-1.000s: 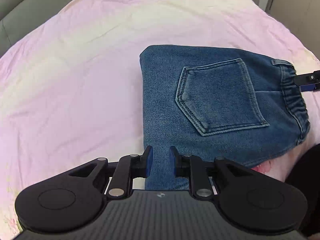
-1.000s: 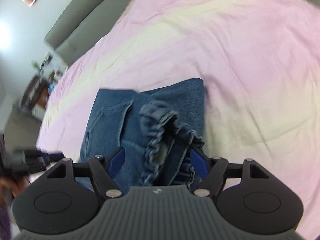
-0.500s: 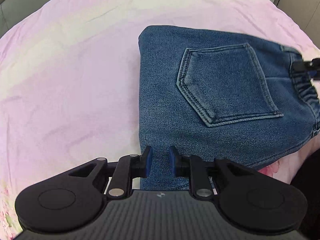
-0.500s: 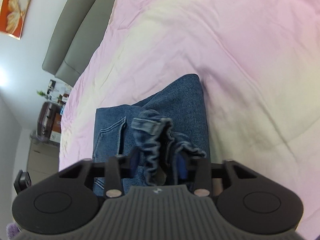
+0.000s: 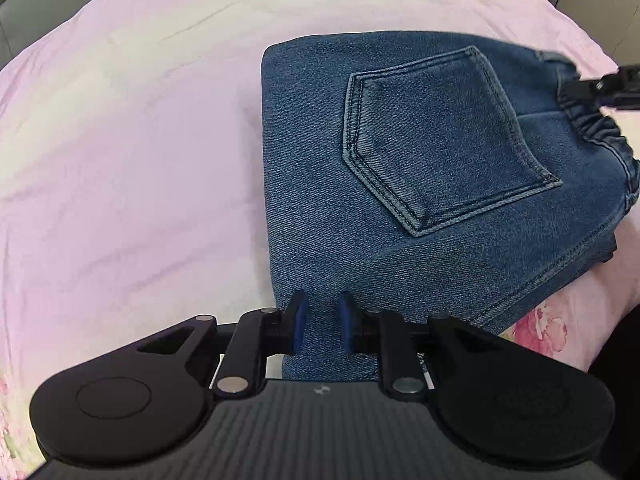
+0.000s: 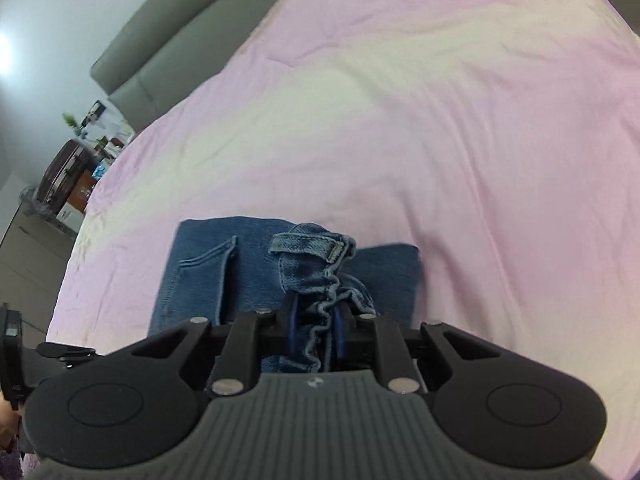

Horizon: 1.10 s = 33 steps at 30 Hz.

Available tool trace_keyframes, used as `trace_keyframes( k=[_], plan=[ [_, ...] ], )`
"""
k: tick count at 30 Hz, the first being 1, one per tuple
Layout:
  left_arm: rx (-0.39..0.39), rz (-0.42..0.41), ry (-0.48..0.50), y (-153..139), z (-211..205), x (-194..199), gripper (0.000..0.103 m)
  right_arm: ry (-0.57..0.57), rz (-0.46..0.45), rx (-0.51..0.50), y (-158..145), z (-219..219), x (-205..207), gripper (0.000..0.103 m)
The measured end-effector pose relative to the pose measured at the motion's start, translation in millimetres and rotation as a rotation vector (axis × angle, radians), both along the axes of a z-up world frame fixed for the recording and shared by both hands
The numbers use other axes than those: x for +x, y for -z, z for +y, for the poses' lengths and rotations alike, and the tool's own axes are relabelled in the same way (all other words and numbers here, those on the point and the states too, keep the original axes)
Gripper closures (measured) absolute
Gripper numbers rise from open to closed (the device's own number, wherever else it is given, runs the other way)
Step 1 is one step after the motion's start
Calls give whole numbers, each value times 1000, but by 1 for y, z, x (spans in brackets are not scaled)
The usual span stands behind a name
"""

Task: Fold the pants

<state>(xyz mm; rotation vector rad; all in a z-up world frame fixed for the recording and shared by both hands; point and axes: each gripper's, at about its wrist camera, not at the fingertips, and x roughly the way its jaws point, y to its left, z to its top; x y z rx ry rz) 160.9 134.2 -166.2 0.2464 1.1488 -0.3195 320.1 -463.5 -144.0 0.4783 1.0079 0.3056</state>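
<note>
Folded blue denim pants (image 5: pixel 400 208) lie on the pink bed sheet (image 5: pixel 120 140), back pocket (image 5: pixel 440 140) facing up. My left gripper (image 5: pixel 322 320) is shut on the near corner of the folded denim, fabric pinched between its blue pads. In the right wrist view, my right gripper (image 6: pixel 316 320) has its jaws closing on the bunched elastic waistband (image 6: pixel 320 272), which stands up between the pads with a belt loop on top. The right gripper's tip (image 5: pixel 592 88) shows at the waistband in the left wrist view. The pants (image 6: pixel 208 280) lie flat beyond.
The pink and cream sheet (image 6: pixel 400 140) spreads wide around the pants. A grey padded headboard (image 6: pixel 172 40) runs along the far side. A cluttered nightstand (image 6: pixel 76 172) stands at the left. A floral print (image 5: pixel 540 324) marks the sheet by the pants' near right edge.
The right jaws went from wide apart to pinched on the waistband, gathering it into an upright ridge. The left gripper sank a little toward the pants, still holding the denim corner.
</note>
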Motion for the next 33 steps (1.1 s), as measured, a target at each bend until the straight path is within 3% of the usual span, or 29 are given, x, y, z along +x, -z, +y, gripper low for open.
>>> trace_keyframes(
  k=[4,6,8,10,15,19,23,25,30,33],
  plan=[
    [-33,7,-6,-2,9,2,80,1,3,-80,13,7,-1,91],
    [-36,-7,-5,-8,10,-2,80,-22,-6,-121,2,16,-1,89],
    [-60,-33,-6,-16,21,-8,80,-57,-30,-160,-14,22,-9,81],
    [-101,-62,-7,-24,24,-16,80,-107,-92,-238,-32,35,-24,74],
    [-125,-74,6,-30,32,-31,78,-259,-242,-333,-64,70,-78,75],
    [-65,-61,37,-15,29,-39,73,-334,-246,-435,-48,94,-102,75],
    [-24,-42,30,1,34,-43,63,-322,-192,-504,-17,94,-110,75],
    [-53,-12,2,7,40,-41,63,-289,-158,-477,-7,90,-105,75],
    [-116,41,-47,19,56,-37,63,-283,-132,-522,11,89,-93,78],
    [-98,58,-28,19,62,-45,63,-277,-123,-518,11,89,-90,77]
  ],
)
